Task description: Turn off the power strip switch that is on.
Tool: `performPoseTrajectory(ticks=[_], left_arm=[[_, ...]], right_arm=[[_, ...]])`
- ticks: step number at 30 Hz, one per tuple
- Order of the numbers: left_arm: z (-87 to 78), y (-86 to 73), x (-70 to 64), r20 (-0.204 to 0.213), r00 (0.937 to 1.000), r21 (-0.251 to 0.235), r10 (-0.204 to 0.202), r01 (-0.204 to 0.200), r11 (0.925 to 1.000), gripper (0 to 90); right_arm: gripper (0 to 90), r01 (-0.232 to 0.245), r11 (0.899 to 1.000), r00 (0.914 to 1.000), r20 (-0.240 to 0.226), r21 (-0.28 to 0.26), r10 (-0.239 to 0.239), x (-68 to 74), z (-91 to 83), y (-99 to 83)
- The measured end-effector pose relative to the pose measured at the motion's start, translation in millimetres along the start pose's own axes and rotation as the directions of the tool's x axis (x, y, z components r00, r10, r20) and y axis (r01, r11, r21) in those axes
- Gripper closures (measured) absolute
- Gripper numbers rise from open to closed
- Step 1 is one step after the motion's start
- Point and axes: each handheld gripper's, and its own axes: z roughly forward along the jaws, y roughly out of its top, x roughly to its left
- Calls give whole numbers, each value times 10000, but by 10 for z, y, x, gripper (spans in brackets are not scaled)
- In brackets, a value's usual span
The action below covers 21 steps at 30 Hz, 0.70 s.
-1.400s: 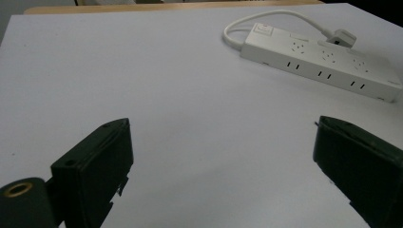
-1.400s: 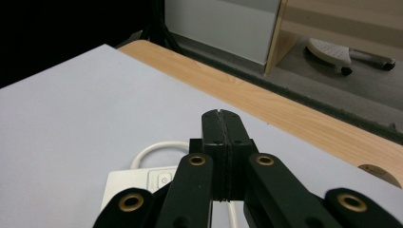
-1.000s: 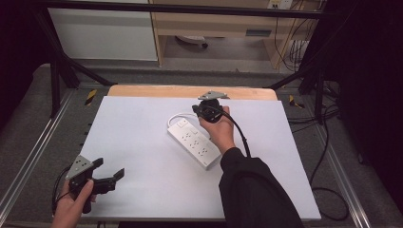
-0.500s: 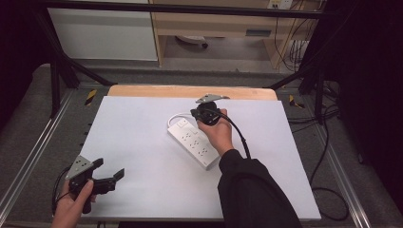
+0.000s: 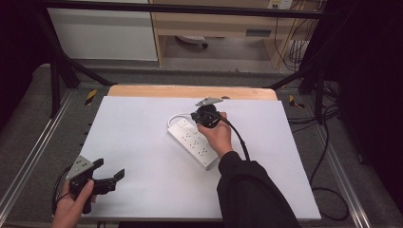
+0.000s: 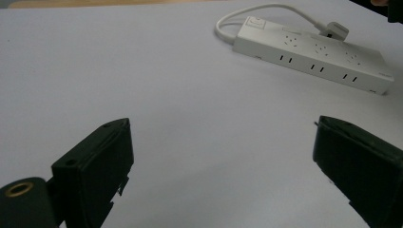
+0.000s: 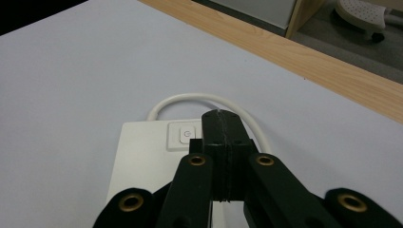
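With the right claw [image 7: 222, 118] clenched empty beside the white rectangular plastic power strip's [image 5: 194, 144] switch button [image 7: 183, 135], we press squarely downward; left claw [image 6: 223, 156] released.

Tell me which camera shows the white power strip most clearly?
The left gripper view: the whole power strip lies unobstructed, sockets, switch and looped cable visible. In the high view a hand partly covers it. The right gripper view shows just its switch end, behind the shut right claw.
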Motion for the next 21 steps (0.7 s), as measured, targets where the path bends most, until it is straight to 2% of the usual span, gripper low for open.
performPoseTrajectory(ticks=[12,21], left_arm=[[6,-3,-6,32,10000,57,12,-12,10000,61],[7,-3,-9,41,10000,67,20,-20,10000,61]], right_arm=[[900,-245,9997,9997,7,17,245,-45,35,-153],[900,-419,9991,9991,55,17,419,-53,56,-199]])
